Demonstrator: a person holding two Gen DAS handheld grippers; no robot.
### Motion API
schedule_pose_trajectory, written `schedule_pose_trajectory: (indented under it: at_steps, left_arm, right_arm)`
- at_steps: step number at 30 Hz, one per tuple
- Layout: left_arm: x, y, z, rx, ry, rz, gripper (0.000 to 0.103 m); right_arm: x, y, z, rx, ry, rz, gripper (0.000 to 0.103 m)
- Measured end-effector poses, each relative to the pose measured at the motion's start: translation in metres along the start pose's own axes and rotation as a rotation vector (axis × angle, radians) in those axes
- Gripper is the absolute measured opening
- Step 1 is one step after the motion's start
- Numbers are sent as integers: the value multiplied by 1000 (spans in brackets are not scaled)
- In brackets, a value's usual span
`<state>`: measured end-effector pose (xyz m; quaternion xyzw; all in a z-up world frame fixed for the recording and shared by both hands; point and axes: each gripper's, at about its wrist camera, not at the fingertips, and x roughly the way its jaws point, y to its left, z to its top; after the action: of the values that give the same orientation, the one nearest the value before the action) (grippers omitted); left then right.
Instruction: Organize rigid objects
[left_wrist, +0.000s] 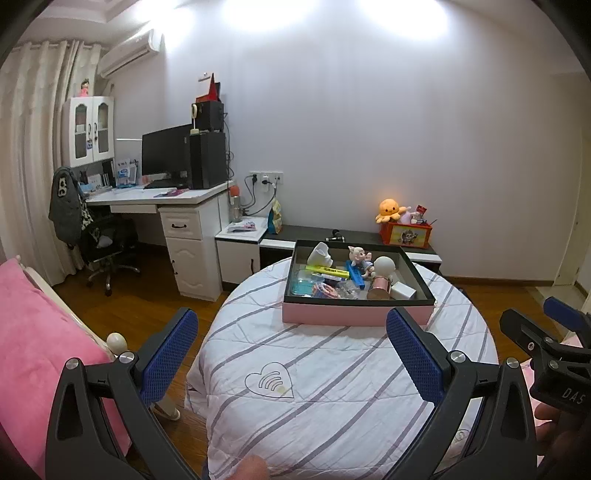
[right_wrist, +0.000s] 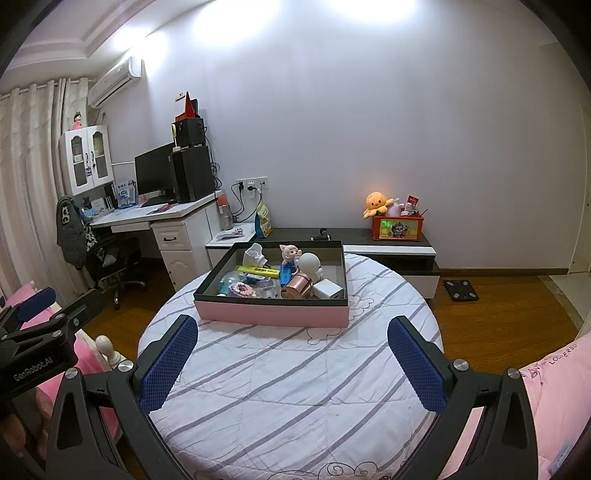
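A shallow pink box (left_wrist: 356, 315) sits on the far part of a bed (left_wrist: 332, 387) with a white, striped cover. The small hard things are all inside the box: a yellow pen (left_wrist: 327, 272), a blue bar (left_wrist: 355, 276), a little pig doll (left_wrist: 359, 258), a white round-headed doll (left_wrist: 384, 266), a pink metal tin (left_wrist: 380, 286), a white plug block (left_wrist: 403, 290), a white cup-shaped thing (left_wrist: 320, 255), and some clear plastic bits I cannot name. They lie in a loose heap, some touching, some leaning on each other.

The left hand-held gripper (left_wrist: 291, 363) is spread wide and holds nothing. The right hand-held gripper (right_wrist: 291, 365) is spread wide too, and it is empty. Both hang over the near, bare part of the bed, well apart from the box.

This could be a heap waiting to be sorted, or things just gathered into the box. The pictures do not say which.

If something is to be picked up from the box, some tips help. Go for a thing at the top of the heap, like the tin or the plug block, so nothing else gets dragged. Come down from above, over the dark rim, not from the side. Squeeze on flat sides. The tin is round and may roll or slip, so grab it across its middle. The bed is soft, so the box may tip if pushed.
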<state>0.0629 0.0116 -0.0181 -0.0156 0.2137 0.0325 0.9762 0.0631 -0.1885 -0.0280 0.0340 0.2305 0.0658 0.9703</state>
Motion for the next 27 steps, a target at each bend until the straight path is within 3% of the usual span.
schedule_pose_trajectory:
  at_steps: [27]
  left_arm:
    - [-6, -4, 3, -11, -19, -16, 103]
  right_arm:
    - [1, 2, -1, 1, 3, -2, 103]
